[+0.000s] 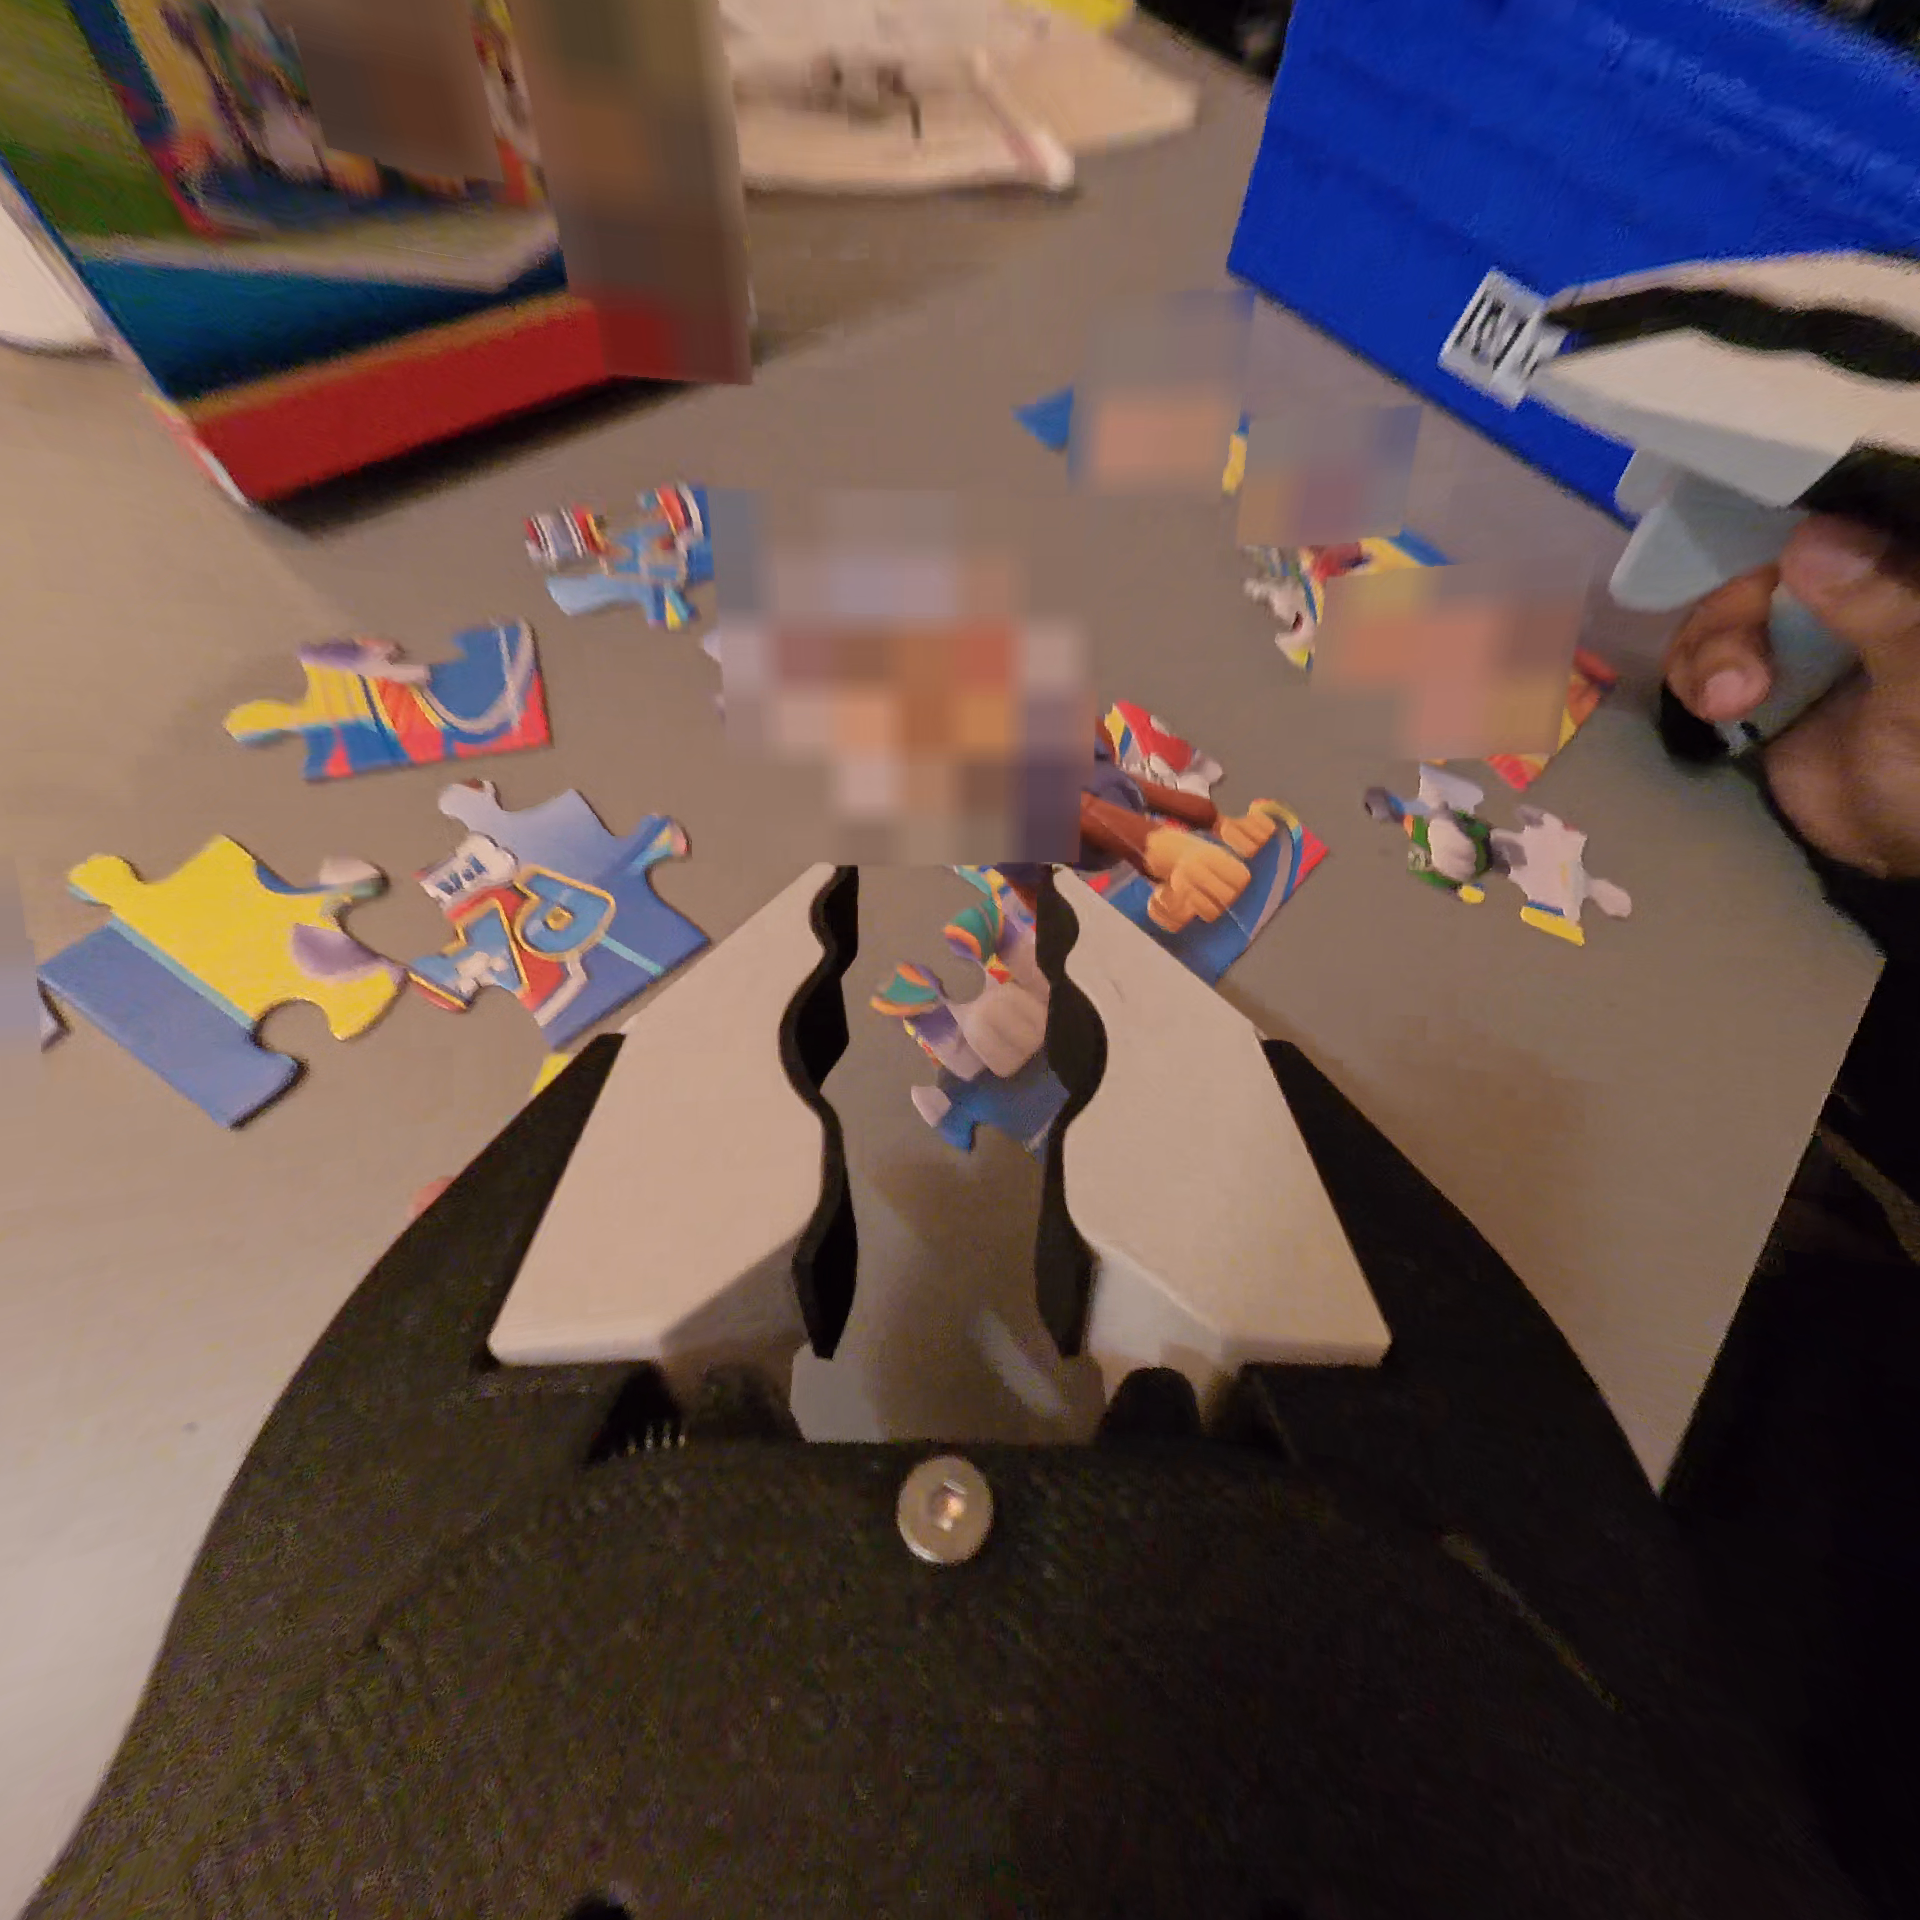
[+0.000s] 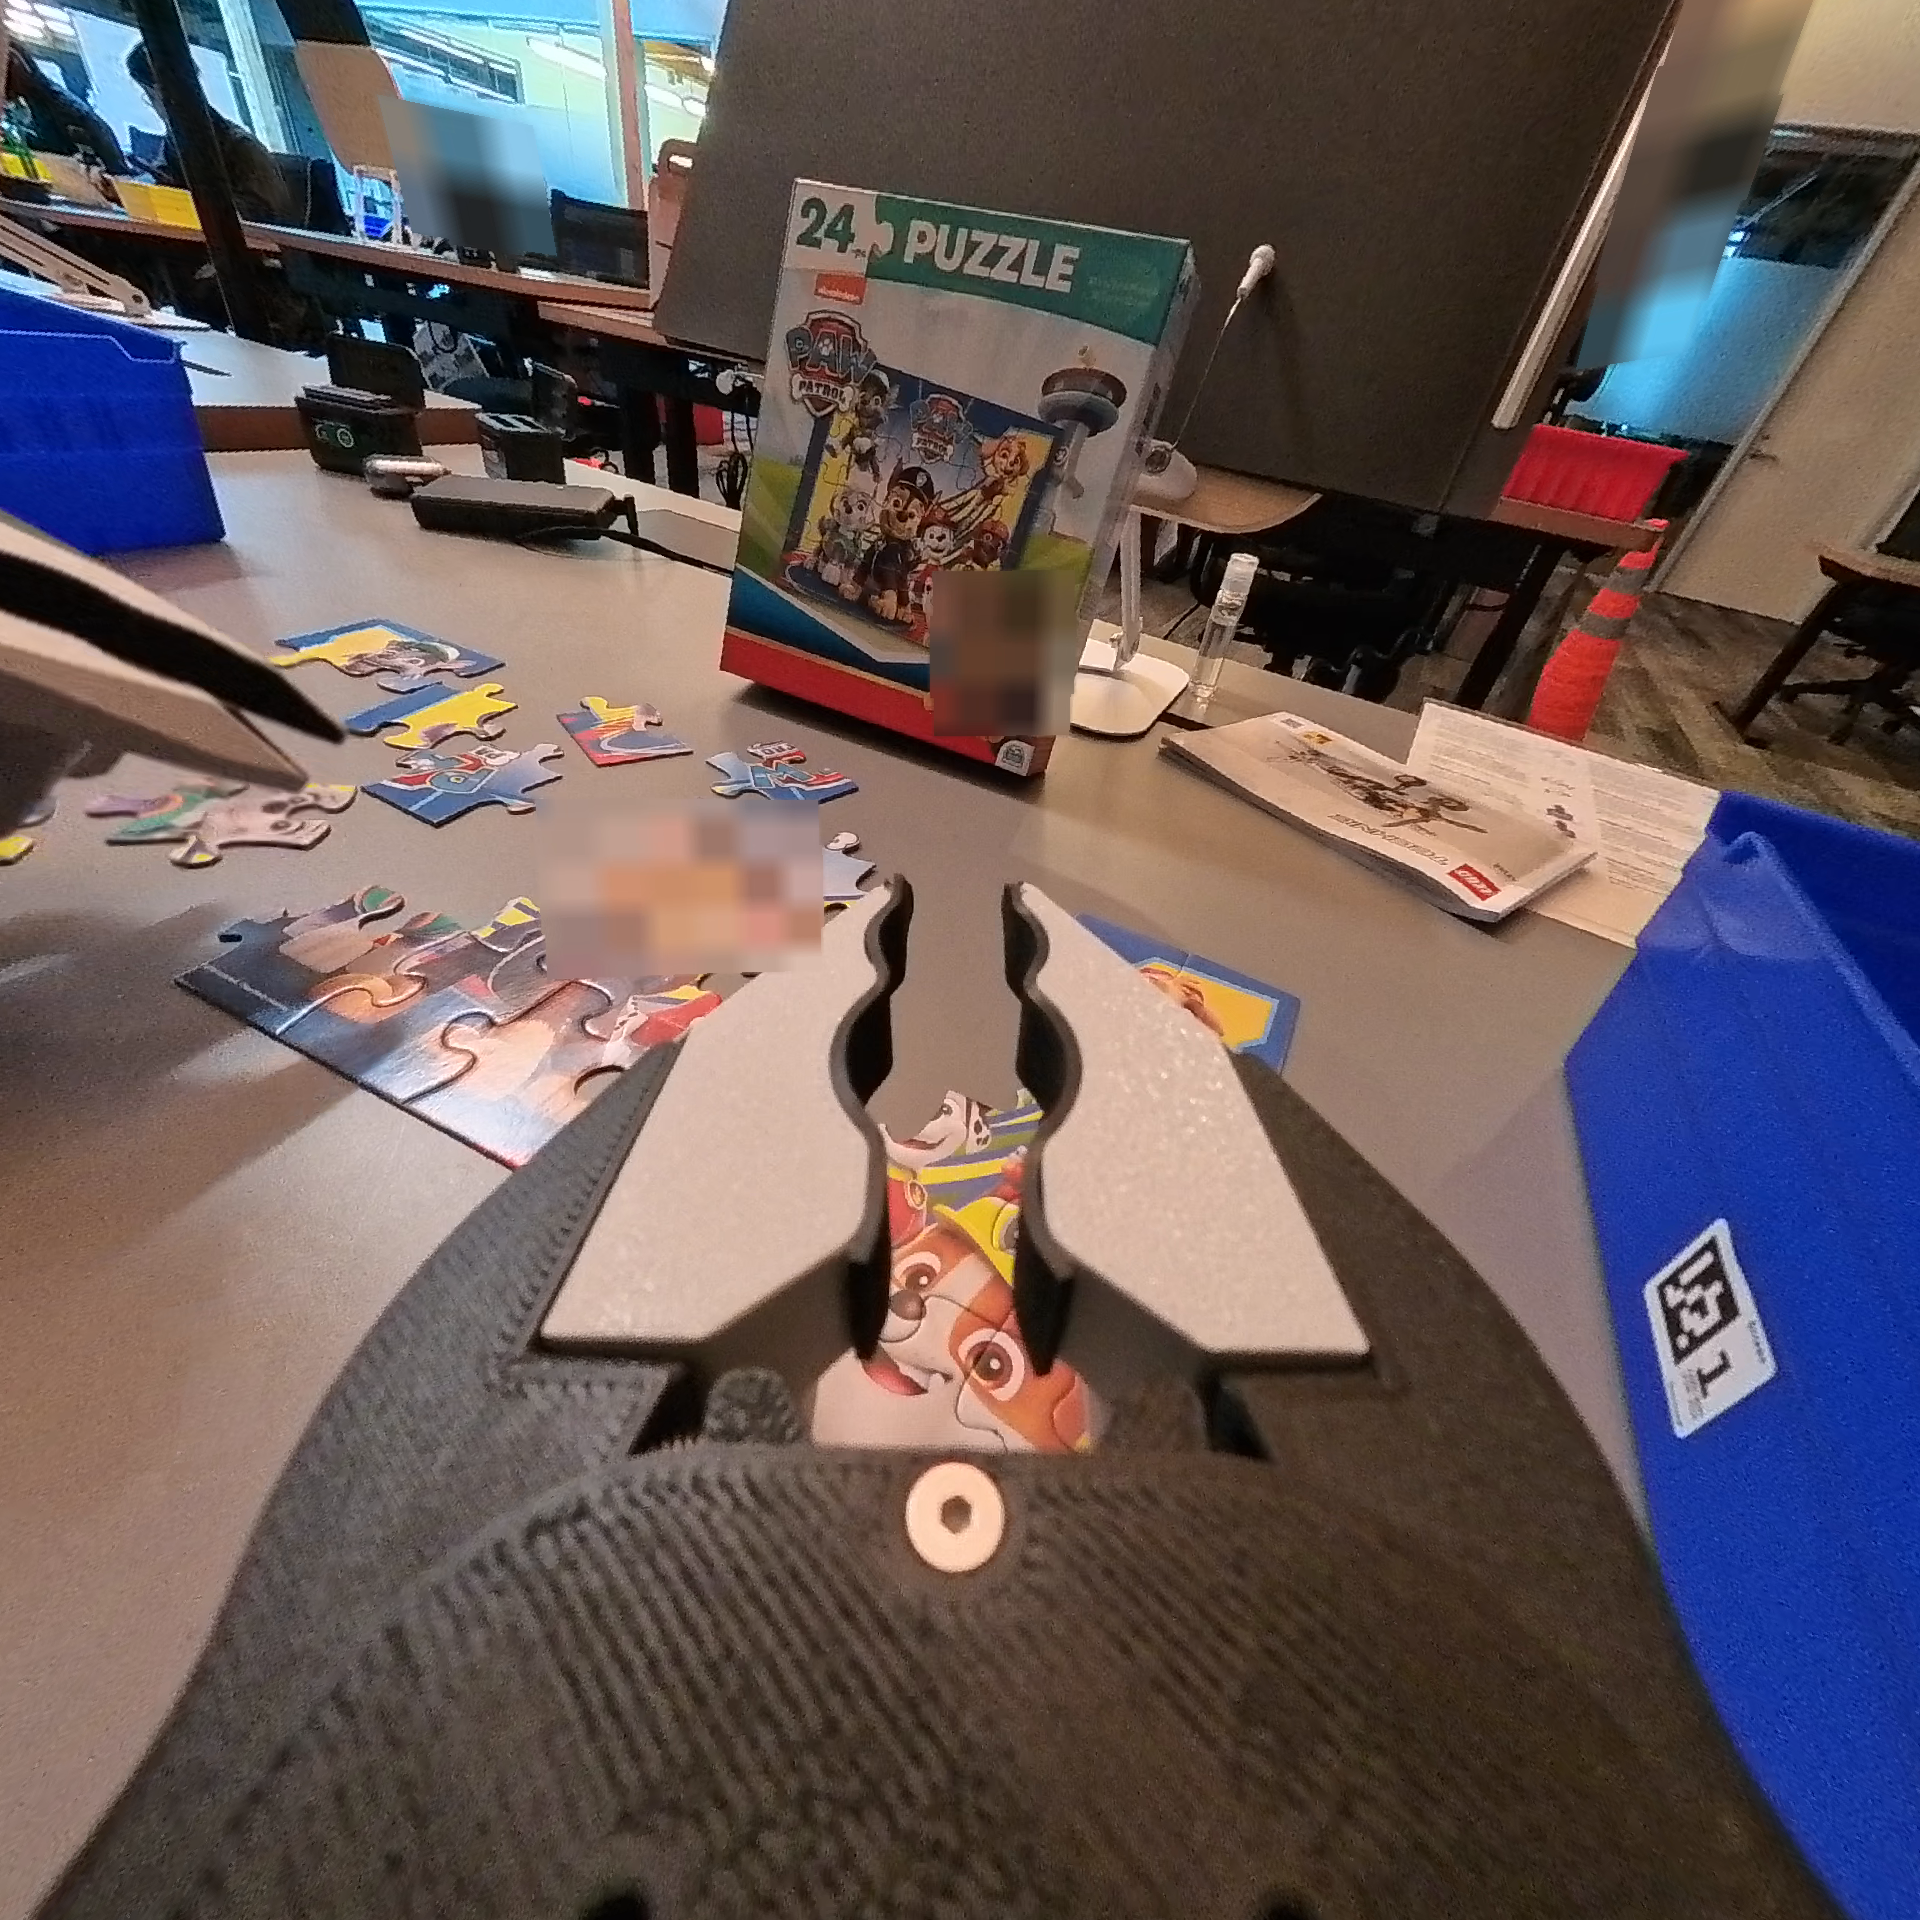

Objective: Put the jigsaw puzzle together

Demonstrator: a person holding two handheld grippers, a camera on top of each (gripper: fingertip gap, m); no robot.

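Your left gripper (image 1: 948, 883) hangs at lower centre with jaws spread and nothing pinched, a loose puzzle piece (image 1: 977, 1023) lying on the grey table (image 1: 1455, 1091) below the gap. Your right gripper (image 2: 954, 899) is likewise parted, bare over the joined puzzle section (image 2: 966, 1278). Beyond, scattered pieces (image 2: 468, 779) dot mid-left; the puzzle box (image 2: 956, 468) stands upper centre, a blue bin (image 2: 1766, 1195) at right.
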